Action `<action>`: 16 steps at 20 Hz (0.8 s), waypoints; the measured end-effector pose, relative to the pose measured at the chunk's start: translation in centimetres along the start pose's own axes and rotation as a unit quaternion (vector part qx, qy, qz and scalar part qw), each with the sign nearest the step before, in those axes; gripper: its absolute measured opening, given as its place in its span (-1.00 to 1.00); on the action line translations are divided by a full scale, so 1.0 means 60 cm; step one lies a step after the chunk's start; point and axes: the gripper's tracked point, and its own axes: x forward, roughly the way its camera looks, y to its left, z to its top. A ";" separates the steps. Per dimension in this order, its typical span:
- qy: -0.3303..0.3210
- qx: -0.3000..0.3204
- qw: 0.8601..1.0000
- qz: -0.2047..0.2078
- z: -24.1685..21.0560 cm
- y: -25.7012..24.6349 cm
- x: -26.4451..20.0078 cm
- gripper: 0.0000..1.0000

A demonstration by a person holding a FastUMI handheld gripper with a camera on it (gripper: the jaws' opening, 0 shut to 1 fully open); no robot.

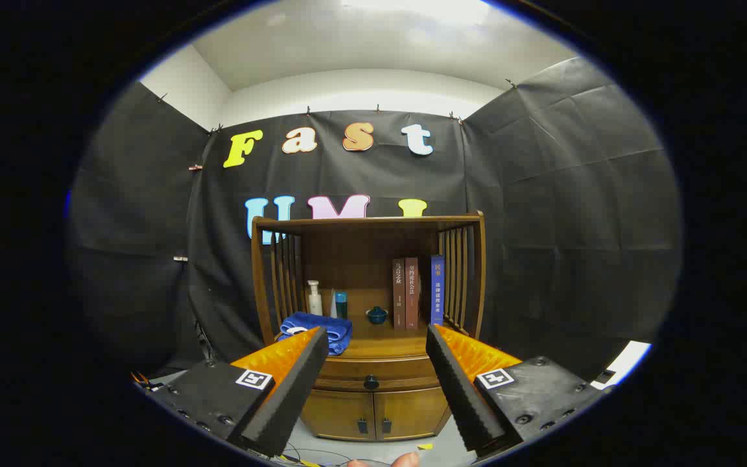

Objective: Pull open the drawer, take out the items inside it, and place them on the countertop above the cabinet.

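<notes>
Staged recording booth, not a real home: black cloth walls point(561, 214) clipped up under a white ceiling, w/ one small wooden cabinet point(373, 324) (books point(417, 293), bottles, folded towel point(318, 329)) as household set.

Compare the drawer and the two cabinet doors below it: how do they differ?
The drawer is one wide, low panel with a single round knob; the cabinet doors are a taller pair, each with a small handle. Both are brown wood and closed. The open gripper frames them from afar.
</notes>
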 end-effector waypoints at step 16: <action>-0.003 -0.001 1.000 0.009 0.001 0.013 -0.006 0.96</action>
